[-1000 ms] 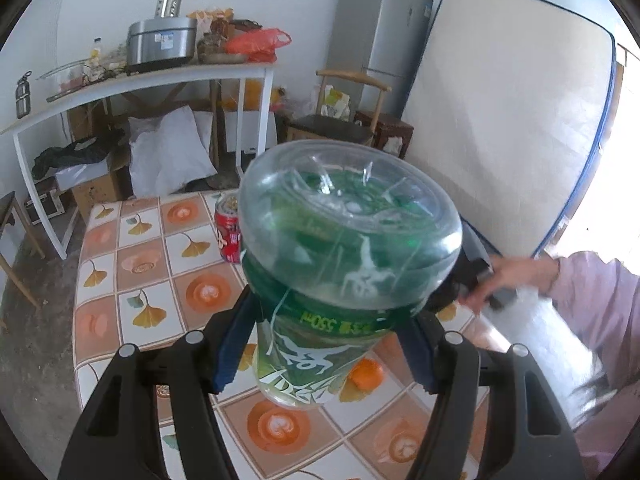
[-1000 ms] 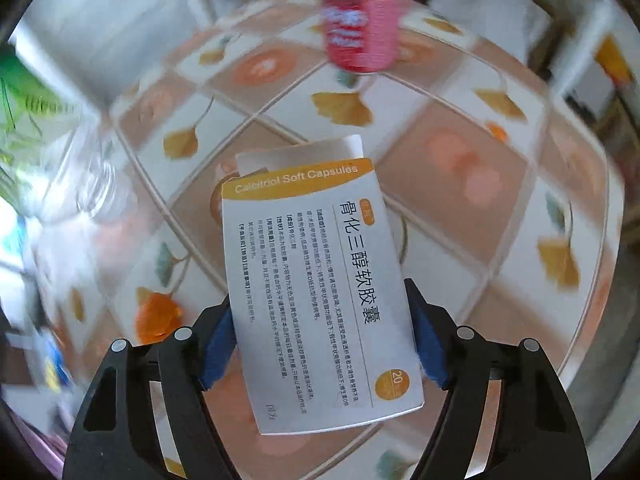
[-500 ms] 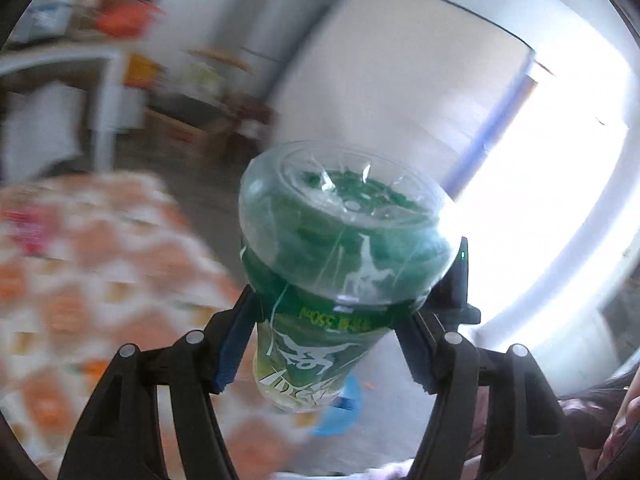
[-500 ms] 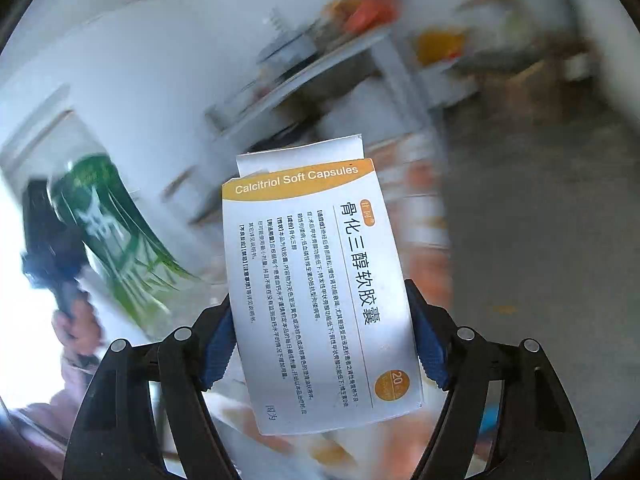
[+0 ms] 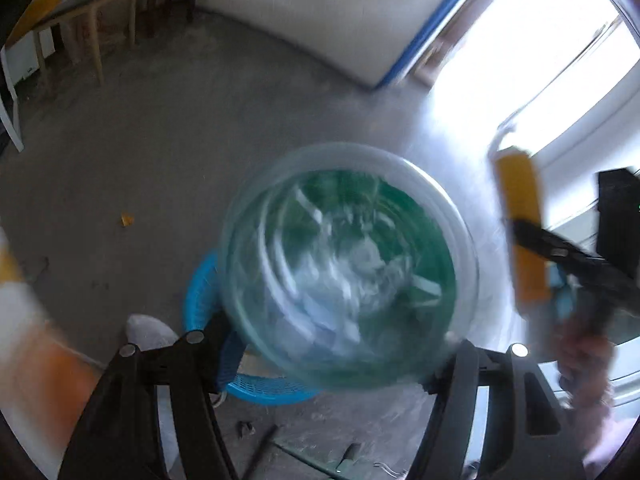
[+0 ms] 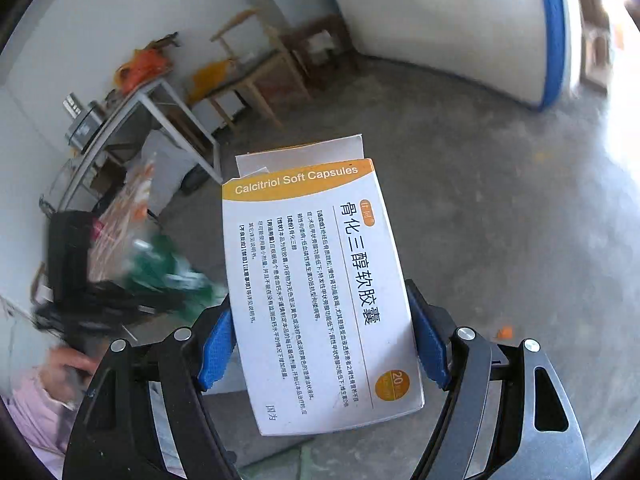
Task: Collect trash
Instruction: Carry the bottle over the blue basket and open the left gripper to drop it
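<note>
The left gripper (image 5: pixel 340 344) is clamped on a clear bottle (image 5: pixel 348 268) with a green label, seen base-on and blurred, and held above the blue basket (image 5: pixel 256 388) on the grey floor (image 5: pixel 160 152). The bottle hides most of the basket, so only its left rim and near wall show; what lies inside cannot be told. Just left of the basket is a pale shoe (image 5: pixel 150 330), and further left a small orange scrap (image 5: pixel 127 220). To the right of the basket, the right gripper (image 6: pixel 320 344) is clamped on a white box (image 6: pixel 320 296) with an orange band, its blue pads (image 6: pixel 218 344) pressing both long edges; in the left view the box appears edge-on and the hand (image 5: pixel 580 356) holding that gripper is blurred. Beyond the basket stand wooden chairs (image 6: pixel 256 76) and a white table (image 6: pixel 144 116) with clutter, and a mattress (image 6: pixel 440 20) with blue edging leans on the wall.
</note>
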`<state>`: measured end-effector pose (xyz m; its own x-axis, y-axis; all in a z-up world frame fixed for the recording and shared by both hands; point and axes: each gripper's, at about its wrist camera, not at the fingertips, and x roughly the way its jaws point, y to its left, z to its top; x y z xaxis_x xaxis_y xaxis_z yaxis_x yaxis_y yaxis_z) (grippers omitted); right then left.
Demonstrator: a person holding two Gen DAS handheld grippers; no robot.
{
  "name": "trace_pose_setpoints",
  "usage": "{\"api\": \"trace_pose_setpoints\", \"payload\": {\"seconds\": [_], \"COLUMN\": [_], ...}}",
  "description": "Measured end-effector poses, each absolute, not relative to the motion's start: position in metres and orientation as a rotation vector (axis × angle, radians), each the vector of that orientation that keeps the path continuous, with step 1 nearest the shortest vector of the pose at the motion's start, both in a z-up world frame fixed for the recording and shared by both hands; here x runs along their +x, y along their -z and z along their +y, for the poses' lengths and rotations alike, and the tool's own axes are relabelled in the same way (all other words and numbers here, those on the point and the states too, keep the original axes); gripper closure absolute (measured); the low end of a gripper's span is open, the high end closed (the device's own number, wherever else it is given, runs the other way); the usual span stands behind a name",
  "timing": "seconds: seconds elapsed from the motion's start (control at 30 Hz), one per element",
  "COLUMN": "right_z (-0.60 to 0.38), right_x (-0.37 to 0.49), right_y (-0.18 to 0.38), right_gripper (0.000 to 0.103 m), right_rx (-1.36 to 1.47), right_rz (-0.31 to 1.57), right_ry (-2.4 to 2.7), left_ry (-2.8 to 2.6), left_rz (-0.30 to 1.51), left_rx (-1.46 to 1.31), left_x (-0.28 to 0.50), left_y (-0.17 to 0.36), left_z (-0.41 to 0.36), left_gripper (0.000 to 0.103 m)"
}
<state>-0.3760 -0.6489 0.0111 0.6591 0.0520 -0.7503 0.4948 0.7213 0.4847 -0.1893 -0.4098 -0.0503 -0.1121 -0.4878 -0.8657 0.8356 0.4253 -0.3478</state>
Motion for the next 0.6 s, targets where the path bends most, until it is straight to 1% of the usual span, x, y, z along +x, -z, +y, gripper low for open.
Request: {"api": "trace_pose_setpoints", "payload": {"seconds": [0.03,0.1,0.2,0.33,0.4,0.6], "right_z": [-0.645,-0.637,-0.643,-0.648,-0.647,-0.635], "right_x": [-0.375,-0.369,-0.377,-0.365,-0.370,-0.357], "right_y": [-0.003,0.009,0.003,0.003,0.006,0.028], "right_gripper": [0.031,0.031,0.031,0.031,0.031,0.031], "right_rx": [0.771,0.795,0.785,0.771,0.763,0.767], "right_rz": [0.832,0.853,0.876,0.870,0.870,0.913], "right_ry": [0.262,0.242,0.226,0.197,0.184,0.135], "left_ry": [1.154,1.127,1.079,1.055,1.053,1.073], "left_rz": [1.255,1.296,1.339,1.404,1.406,1.381], "left_rx": [0.397,0.461,0.535,0.592,0.635,0.705], "left_x": [-0.194,-0.204,-0.209,-0.209,-0.210,-0.214], "left_y": [0.065,0.098,0.131,0.152,0.154,0.153], "left_z": [-0.418,-0.432,-0.436,-0.426,-0.427,-0.415], "left_gripper": [0.042,0.044,0.044,0.044,0.044,0.033]}}
